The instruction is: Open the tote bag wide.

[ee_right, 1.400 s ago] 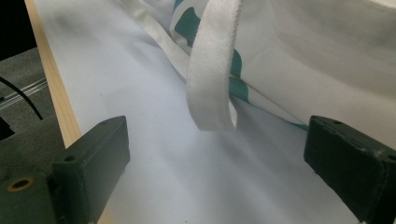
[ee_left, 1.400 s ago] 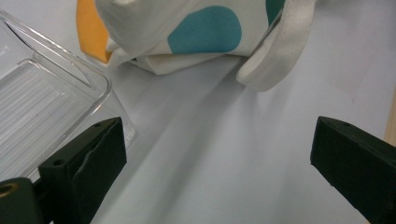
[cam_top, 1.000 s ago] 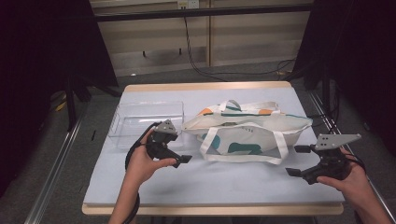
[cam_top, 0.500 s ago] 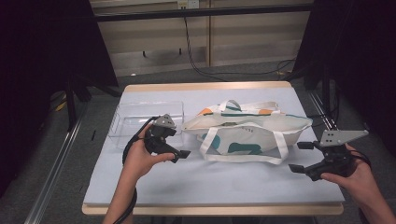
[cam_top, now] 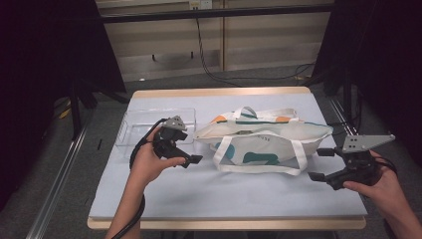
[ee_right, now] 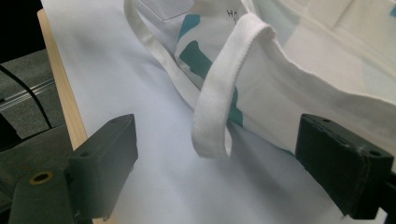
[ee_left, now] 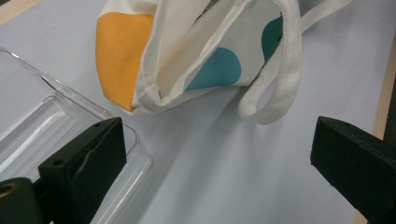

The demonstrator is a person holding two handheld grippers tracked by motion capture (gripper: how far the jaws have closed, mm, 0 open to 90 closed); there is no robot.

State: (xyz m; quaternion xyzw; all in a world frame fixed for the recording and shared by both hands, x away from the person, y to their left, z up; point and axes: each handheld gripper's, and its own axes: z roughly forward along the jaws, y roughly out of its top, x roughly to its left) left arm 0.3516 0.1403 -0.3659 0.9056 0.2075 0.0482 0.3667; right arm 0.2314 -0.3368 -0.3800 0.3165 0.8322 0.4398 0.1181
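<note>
A white tote bag (cam_top: 263, 144) with teal and orange patches lies on its side in the middle of the table, its mouth toward the left. My left gripper (cam_top: 191, 148) is open just off the bag's left end, and nothing sits between its jaws. In the left gripper view the bag's open mouth (ee_left: 210, 70) lies ahead of the left gripper (ee_left: 219, 158). My right gripper (cam_top: 317, 163) is open beside the bag's right end. In the right gripper view a white handle strap (ee_right: 224, 93) hangs ahead of the right gripper (ee_right: 215, 163), untouched.
A clear plastic tray (cam_top: 144, 124) lies at the left, behind my left hand; its corner (ee_left: 46, 121) is close to the left jaw. The pale table cover (cam_top: 224, 194) has a wooden front edge (cam_top: 224, 224). Dark stands flank the table.
My right gripper has drifted slightly to the right, away from the bag's end. The bag, the tray and my left gripper stay where they were.
</note>
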